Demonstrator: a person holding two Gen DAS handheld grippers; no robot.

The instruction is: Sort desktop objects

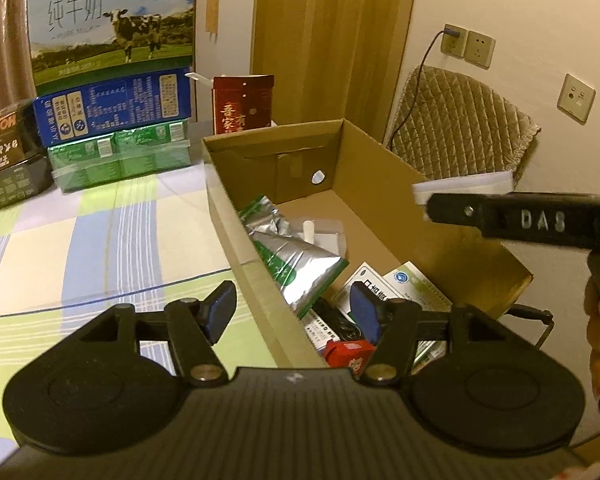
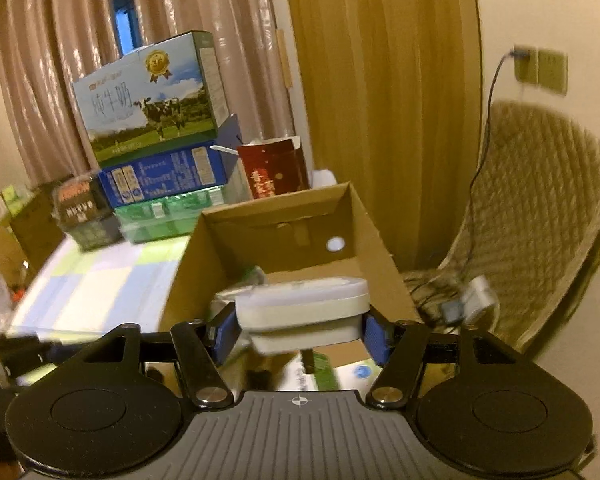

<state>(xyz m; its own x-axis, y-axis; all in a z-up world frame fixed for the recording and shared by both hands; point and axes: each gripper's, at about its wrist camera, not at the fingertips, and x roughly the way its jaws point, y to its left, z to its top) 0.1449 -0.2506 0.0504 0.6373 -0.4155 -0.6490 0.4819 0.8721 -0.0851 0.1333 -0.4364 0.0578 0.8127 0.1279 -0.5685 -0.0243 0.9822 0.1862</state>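
My right gripper [image 2: 300,330] clamps a white, smooth, rounded-rectangular plastic case [image 2: 304,312] between blue pads, held above the open corrugated cardboard box [image 2: 376,256]. My left gripper [image 1: 294,312] hangs open, empty, over the box's near wall. Inside: crinkled silver-green foil pouch [image 1: 296,258], printed leaflets. Behind, a milk carton [image 1: 112,28] reads "PURE MILK".

Matt brown cardboard is forming the open box [image 1: 380,184] at frame centre, while a crinkled foil pouch [image 1: 296,256] inside is gleaming silver. A smooth, matt white plastic case [image 2: 304,312] is sitting between blue rubbery pads [image 2: 226,334]. At right, quilted beige cloth is covering the chair [image 1: 460,124]; glossy printed milk cartons [image 1: 112,28] are shining upper left.
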